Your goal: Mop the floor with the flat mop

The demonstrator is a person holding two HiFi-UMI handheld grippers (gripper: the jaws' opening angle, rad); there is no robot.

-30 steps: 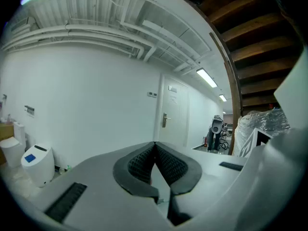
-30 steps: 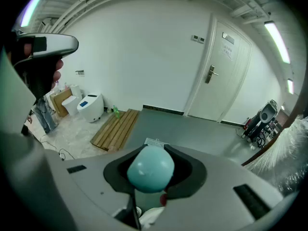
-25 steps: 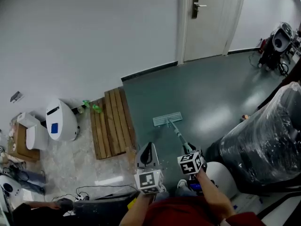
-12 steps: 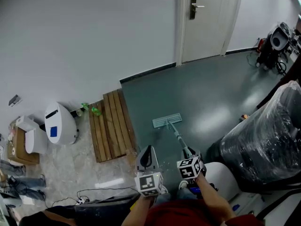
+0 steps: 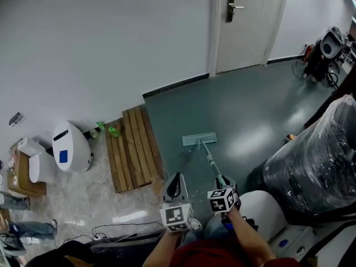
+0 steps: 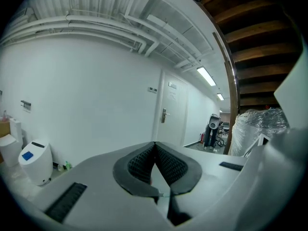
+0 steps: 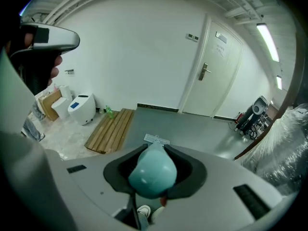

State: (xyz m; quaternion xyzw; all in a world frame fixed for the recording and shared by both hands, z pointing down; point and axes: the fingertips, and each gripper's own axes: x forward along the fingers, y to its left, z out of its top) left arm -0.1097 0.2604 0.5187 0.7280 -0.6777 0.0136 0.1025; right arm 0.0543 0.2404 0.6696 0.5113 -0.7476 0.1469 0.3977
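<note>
Right tool point(image 7: 153, 173) pinching the teal top end of the flat mop point(image 5: 199, 139) handle. Mop head lies flat on the grey-green floor point(image 5: 245, 104), near the right of the wooden slat board point(image 5: 132, 146). Left tool point(image 6: 155, 150) pressed together, empty, left of handle.

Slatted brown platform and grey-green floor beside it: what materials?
Slatted brown platform: likely unfinished wood, matte; separate parallel planks with gaps between them. Grey-green floor: probably coated concrete or vinyl; seamless, with a soft sheen reflecting light.
</note>
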